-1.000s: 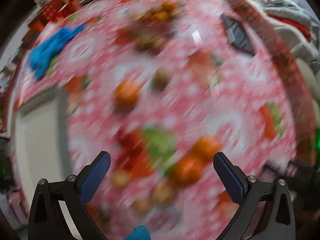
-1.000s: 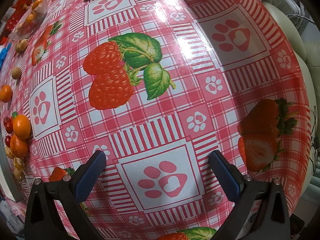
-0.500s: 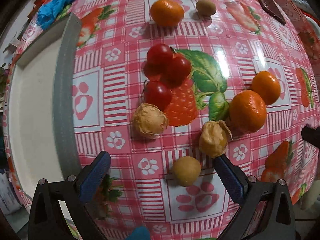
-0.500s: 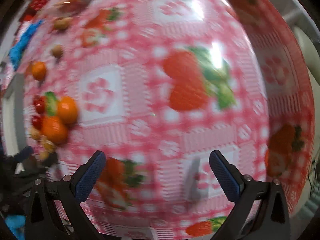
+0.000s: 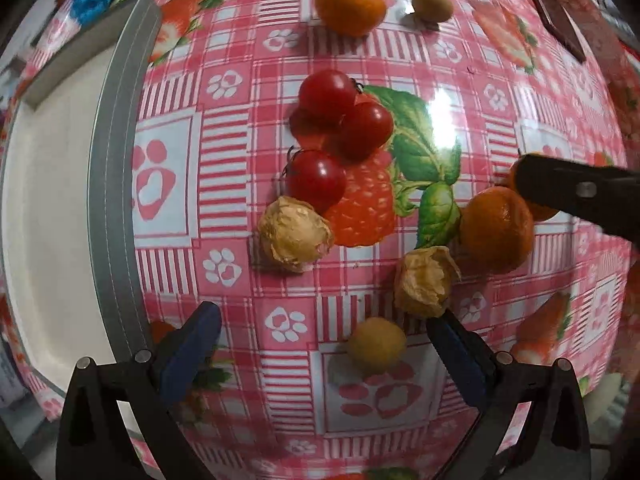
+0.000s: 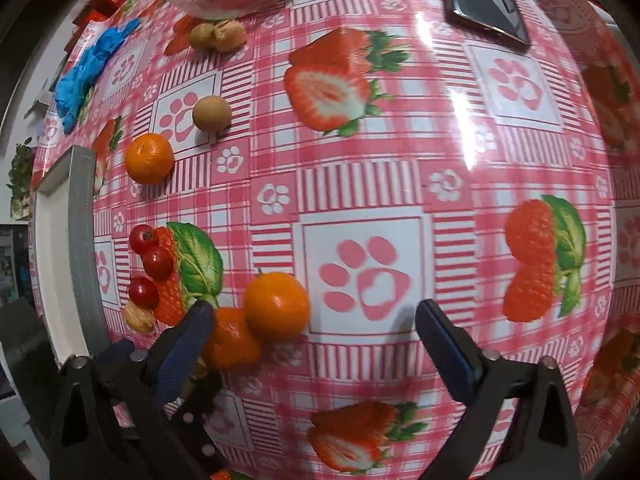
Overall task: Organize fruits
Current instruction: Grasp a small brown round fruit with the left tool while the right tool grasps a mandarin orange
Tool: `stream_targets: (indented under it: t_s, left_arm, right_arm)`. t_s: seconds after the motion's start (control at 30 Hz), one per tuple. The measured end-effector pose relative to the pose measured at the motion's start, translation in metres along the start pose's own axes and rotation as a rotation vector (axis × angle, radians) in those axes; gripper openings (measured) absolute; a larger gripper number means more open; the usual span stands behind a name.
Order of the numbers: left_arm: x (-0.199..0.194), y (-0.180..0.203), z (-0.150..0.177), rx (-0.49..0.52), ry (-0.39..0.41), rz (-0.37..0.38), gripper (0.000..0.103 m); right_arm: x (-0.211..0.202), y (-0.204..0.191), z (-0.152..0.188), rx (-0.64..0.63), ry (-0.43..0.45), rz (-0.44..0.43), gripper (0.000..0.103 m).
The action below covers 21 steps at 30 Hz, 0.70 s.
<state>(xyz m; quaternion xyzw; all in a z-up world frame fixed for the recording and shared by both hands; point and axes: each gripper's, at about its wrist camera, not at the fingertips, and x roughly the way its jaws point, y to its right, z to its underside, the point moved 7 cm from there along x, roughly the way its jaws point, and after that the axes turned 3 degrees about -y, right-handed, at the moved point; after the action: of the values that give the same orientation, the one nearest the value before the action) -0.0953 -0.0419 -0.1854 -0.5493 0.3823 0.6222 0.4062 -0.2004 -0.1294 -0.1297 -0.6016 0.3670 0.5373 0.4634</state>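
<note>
Hovering lower than a second ago, the left gripper is now looking sharply at fruit that was a blur before; its blue-padded jaws are standing wide, with a small round yellow-brown fruit on the cloth between them, untouched. The right gripper has travelled from a bare stretch of tablecloth over to the fruit cluster, and its jaws have just been closing a little, though they are still gaping; a smooth tangerine is sitting between them near the left pad, and a second, dimpled tangerine is lying against that pad. In the left wrist view, one black finger of the right gripper is now reaching in from the right over the tangerines. Three glossy cherry tomatoes are clustering together, with two papery, crinkled husked berries below them. A flat white tray with a grey rim is lying to the left of the fruit. The cloth is shiny, printed plastic, red-checked.
</note>
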Motion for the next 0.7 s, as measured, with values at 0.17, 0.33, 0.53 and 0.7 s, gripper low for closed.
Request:
stream_targets:
  t_s: [0.17,0.33,0.53,0.7]
  left_arm:
    - [-0.008,0.003,0.001,0.034,0.039,0.003,0.067]
    - [-0.014,0.006,0.003,0.071,0.045,0.058,0.026]
    - [-0.028,0.001,0.007,0.100,0.050,0.085,0.026]
    - [-0.065,-0.004,0.016,0.121,0.067,0.092,0.026]
  right_arm:
    - [0.000,-0.007,-0.001,-0.033,-0.001,0.028,0.037]
    - [0.000,-0.007,0.005,-0.001,0.001,-0.021,0.037]
    - [-0.015,0.008,0.016,0.001,0.007,-0.050,0.037]
    - [-0.023,0.011,0.022,0.011,0.012,-0.063,0.038]
